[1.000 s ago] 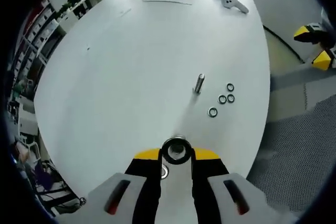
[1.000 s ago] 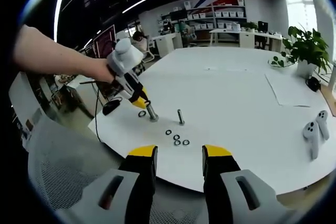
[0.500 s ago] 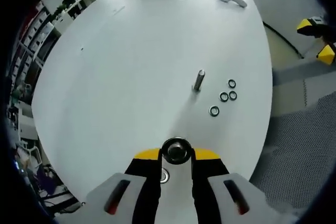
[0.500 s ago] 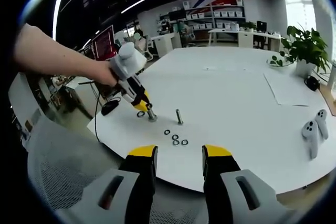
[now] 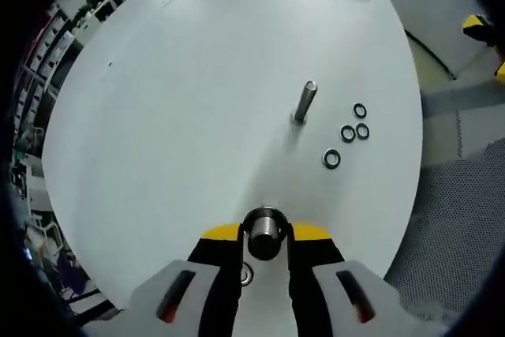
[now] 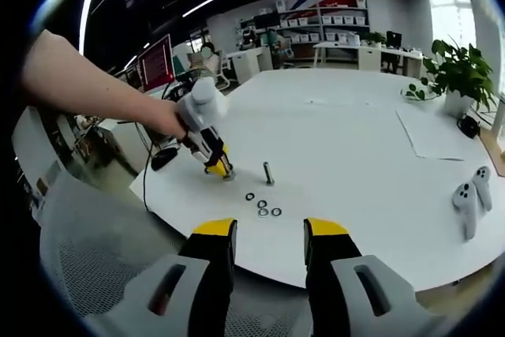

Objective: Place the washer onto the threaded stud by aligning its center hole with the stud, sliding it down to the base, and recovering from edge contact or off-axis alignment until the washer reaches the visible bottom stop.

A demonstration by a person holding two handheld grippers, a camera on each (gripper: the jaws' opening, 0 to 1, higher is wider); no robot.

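Note:
In the left gripper view my left gripper (image 5: 264, 236) points down at the white table (image 5: 173, 116). Its yellow-tipped jaws are shut on a dark washer (image 5: 251, 244) that rings the top of a metal threaded stud (image 5: 265, 225) standing between them. A second stud (image 5: 304, 102) stands upright farther out. The right gripper view shows the left gripper (image 6: 215, 165), held by a hand, low over the near stud beside the second stud (image 6: 268, 173). My right gripper (image 6: 265, 233) hangs open off the table's edge, holding nothing.
Several loose washers (image 5: 347, 133) lie right of the second stud, and one washer (image 5: 246, 275) lies under the left jaws. A game controller (image 6: 469, 199), a paper sheet (image 6: 434, 136) and a potted plant (image 6: 461, 76) sit far across. A mesh chair (image 6: 95, 258) stands by the table edge.
The left gripper has come down with the washer over the near stud; the stud's top now shows through the ring. The right gripper has stayed put.

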